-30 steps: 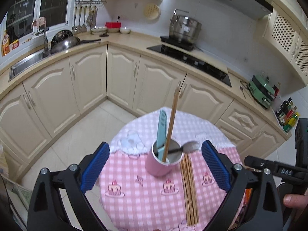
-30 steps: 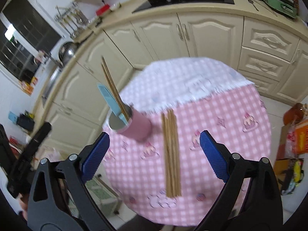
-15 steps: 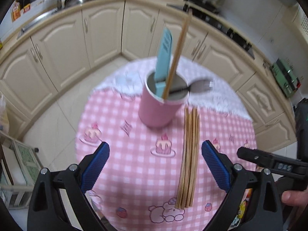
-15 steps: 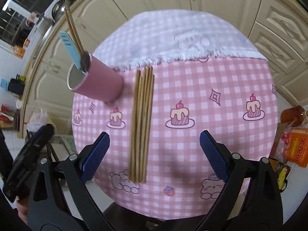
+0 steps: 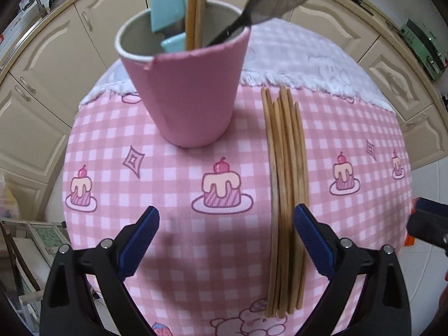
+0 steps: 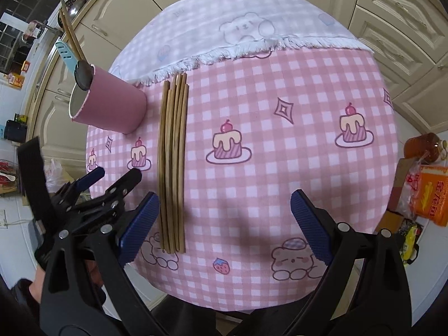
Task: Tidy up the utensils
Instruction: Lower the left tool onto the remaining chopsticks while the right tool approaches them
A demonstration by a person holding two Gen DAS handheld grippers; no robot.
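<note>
A pink cup stands on the round pink checked table. It holds a light blue utensil, two wooden chopsticks and a metal spoon. Several loose wooden chopsticks lie in a bundle right of the cup. My left gripper is open, low over the table's near side, its right finger beside the bundle. In the right wrist view the cup sits at left, with the bundle beside it. My right gripper is open, its left finger next to the bundle's near end.
Cream kitchen cabinets ring the table. A white fringed cloth covers the table's far part. An oil bottle and orange packets sit on the floor at the right. The left gripper also shows in the right wrist view.
Both grippers have dropped closer to the table and moved forward. The cup and the chopstick bundle now loom much larger. Both stay open.
</note>
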